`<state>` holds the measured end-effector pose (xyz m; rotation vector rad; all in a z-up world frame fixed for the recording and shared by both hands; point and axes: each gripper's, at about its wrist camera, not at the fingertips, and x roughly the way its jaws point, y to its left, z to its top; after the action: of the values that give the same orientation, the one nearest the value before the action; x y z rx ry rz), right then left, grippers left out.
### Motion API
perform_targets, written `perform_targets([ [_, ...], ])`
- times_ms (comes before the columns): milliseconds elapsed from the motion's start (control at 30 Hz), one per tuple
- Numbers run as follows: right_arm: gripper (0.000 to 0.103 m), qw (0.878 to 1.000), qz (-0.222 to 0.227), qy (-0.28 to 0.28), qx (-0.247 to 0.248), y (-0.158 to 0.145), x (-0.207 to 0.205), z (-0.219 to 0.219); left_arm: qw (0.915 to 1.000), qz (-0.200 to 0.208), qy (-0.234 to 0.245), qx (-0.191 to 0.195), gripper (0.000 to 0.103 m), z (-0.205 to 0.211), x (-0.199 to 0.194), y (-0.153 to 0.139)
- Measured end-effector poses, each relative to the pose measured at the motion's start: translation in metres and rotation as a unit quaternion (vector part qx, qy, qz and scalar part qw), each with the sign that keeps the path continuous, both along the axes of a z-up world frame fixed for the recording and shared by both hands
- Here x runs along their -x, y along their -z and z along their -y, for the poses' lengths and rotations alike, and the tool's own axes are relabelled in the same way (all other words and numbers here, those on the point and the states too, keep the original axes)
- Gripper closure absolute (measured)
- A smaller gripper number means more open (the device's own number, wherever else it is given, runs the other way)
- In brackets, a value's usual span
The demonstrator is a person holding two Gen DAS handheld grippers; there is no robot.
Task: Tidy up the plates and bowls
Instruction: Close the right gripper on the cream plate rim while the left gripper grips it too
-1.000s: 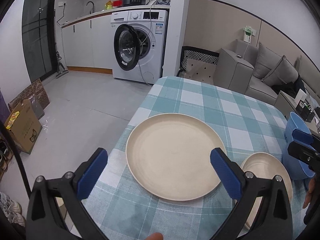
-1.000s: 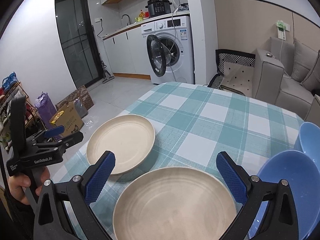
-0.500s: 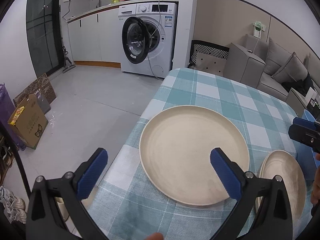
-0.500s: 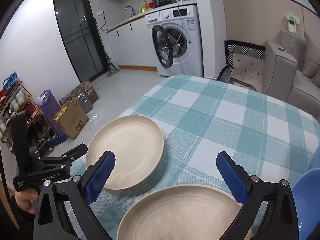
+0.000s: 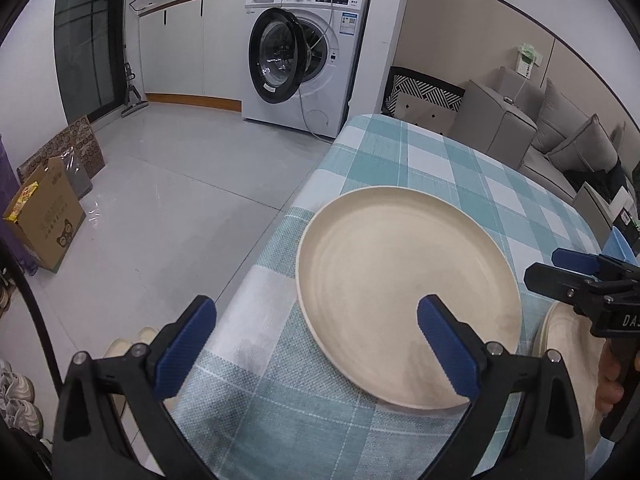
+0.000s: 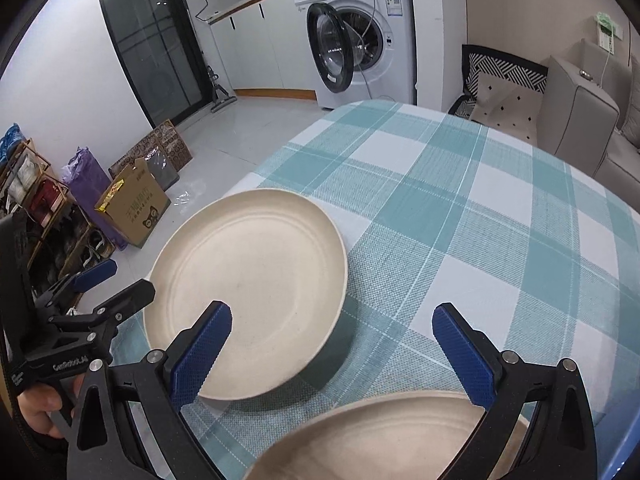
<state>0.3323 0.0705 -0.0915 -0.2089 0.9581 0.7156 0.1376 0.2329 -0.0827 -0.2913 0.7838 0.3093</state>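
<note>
A large cream plate [image 5: 404, 288] lies near the left edge of the table with the teal checked cloth [image 5: 432, 164]; it also shows in the right wrist view [image 6: 252, 288]. A second cream plate [image 6: 384, 436] lies to its right, under my right gripper [image 6: 332, 352], and shows in part in the left wrist view [image 5: 568, 344]. My left gripper [image 5: 316, 344] is open and empty, its right fingertip over the large plate's near rim. My right gripper is open and empty, and shows from the side in the left wrist view [image 5: 592, 276]. A blue bowl edge [image 5: 620, 242] shows at far right.
The table's left edge [image 5: 288, 216] drops to the grey floor. A cardboard box [image 6: 132, 208] and shoe rack [image 6: 36, 200] stand on the floor to the left. A washing machine [image 5: 308, 56] with open door stands beyond. A grey sofa [image 5: 560, 148] stands at the right.
Both grippers have swung left and moved lower and closer to the plates. The large plate has shifted right in both views and the blue bowls have left the right wrist view. Both grippers stay open.
</note>
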Motion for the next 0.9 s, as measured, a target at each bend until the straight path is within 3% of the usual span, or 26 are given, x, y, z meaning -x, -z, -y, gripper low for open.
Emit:
perform_targets([
  [167,0.001,1.000,-0.011,-0.005,0.011,0.011,-0.005,-0.010,1.0000,-0.005,0.003,-0.003,0.008,0.001,-0.002,0.005],
  [333,0.006,1.000,-0.014,-0.006,0.023,0.018,-0.007,-0.015,0.9998,-0.019,0.007,0.005,0.023,0.000,-0.006,0.012],
  [633,0.040,0.999,-0.029,-0.022,0.036,0.029,-0.005,-0.019,0.9994,-0.030,0.012,0.009,0.045,0.001,-0.008,0.018],
  [700,0.050,0.999,-0.028,-0.025,0.039,0.031,-0.003,-0.021,0.9994,-0.030,0.012,0.010,0.058,0.000,-0.008,0.019],
  [767,0.063,0.998,-0.027,-0.025,0.043,0.032,-0.001,-0.022,0.9994,-0.031,0.013,0.009,0.065,0.000,-0.008,0.019],
  [900,0.072,0.998,-0.018,-0.020,0.050,0.032,0.001,-0.023,0.9994,-0.030,0.015,0.007,0.075,0.000,-0.008,0.019],
])
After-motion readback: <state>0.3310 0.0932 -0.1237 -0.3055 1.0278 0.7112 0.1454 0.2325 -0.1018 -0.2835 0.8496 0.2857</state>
